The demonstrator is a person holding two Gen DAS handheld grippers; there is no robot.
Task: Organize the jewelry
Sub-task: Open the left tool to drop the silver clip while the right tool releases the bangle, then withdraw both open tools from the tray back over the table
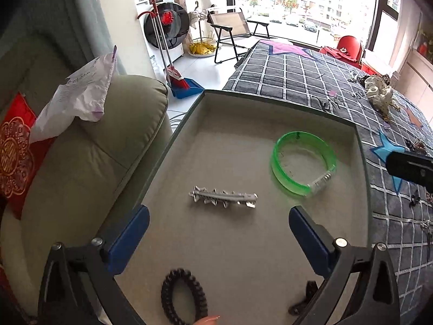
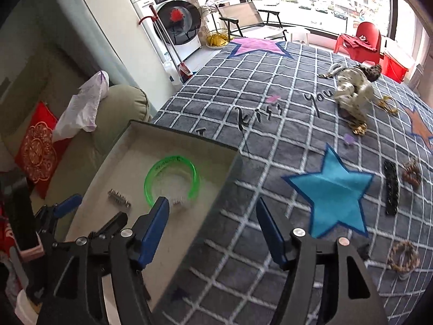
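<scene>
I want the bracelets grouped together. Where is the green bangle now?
The green bangle lies in the tray, at its far right in the left wrist view, beyond the silver hair clip.

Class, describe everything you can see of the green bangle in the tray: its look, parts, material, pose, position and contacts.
The green bangle is a wide, translucent bright-green band, plastic by its look, with a clear section and a small silvery coiled part at the near right. It lies flat on the floor of the grey tray, towards the far right corner, apart from the silver hair clip. Neither the left gripper nor the right gripper touches it; both are open.
</scene>
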